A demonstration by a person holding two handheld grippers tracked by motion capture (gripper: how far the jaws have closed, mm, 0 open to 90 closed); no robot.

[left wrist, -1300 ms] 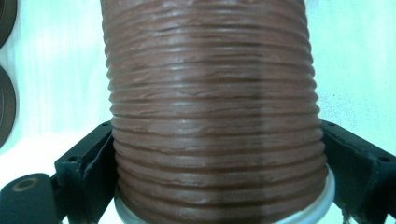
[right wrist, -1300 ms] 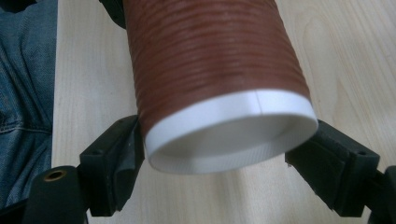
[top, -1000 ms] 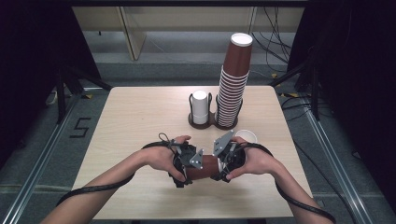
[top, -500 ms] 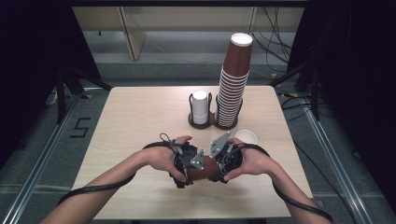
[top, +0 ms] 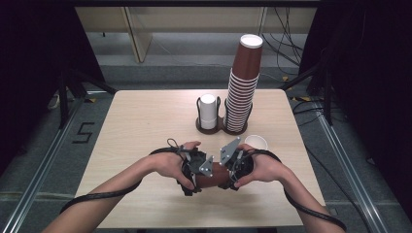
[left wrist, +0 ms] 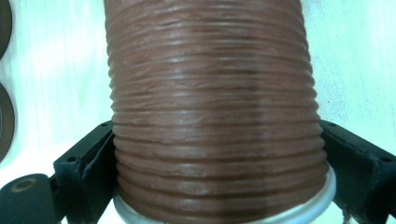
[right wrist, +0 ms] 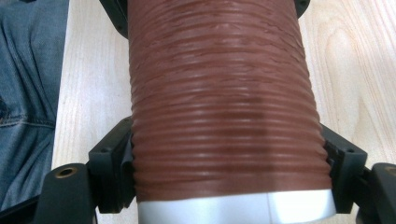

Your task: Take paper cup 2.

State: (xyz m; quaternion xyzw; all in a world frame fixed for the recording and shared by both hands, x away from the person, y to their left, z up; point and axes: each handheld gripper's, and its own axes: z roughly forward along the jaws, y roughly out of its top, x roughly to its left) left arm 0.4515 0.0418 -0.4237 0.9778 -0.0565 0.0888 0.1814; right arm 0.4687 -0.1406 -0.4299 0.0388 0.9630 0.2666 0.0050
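Note:
A brown ribbed paper cup (top: 214,175) lies level between my two grippers, above the table's front edge. My left gripper (top: 197,177) is shut on it, and in the left gripper view both black jaws press the cup (left wrist: 215,93) just above its white rim, either side of the left gripper (left wrist: 219,140). My right gripper (top: 231,174) grips the other end. Its jaws have just been closing with the cup (right wrist: 219,93) between them, and their pads now bear on its ribbed sides around the right gripper (right wrist: 228,149).
A tall stack of brown cups (top: 243,92) stands in a dark two-ring holder (top: 199,127) at the back middle of the wooden table (top: 136,126), beside a white cup (top: 208,110). Another white cup (top: 256,142) stands upright just beyond my right hand.

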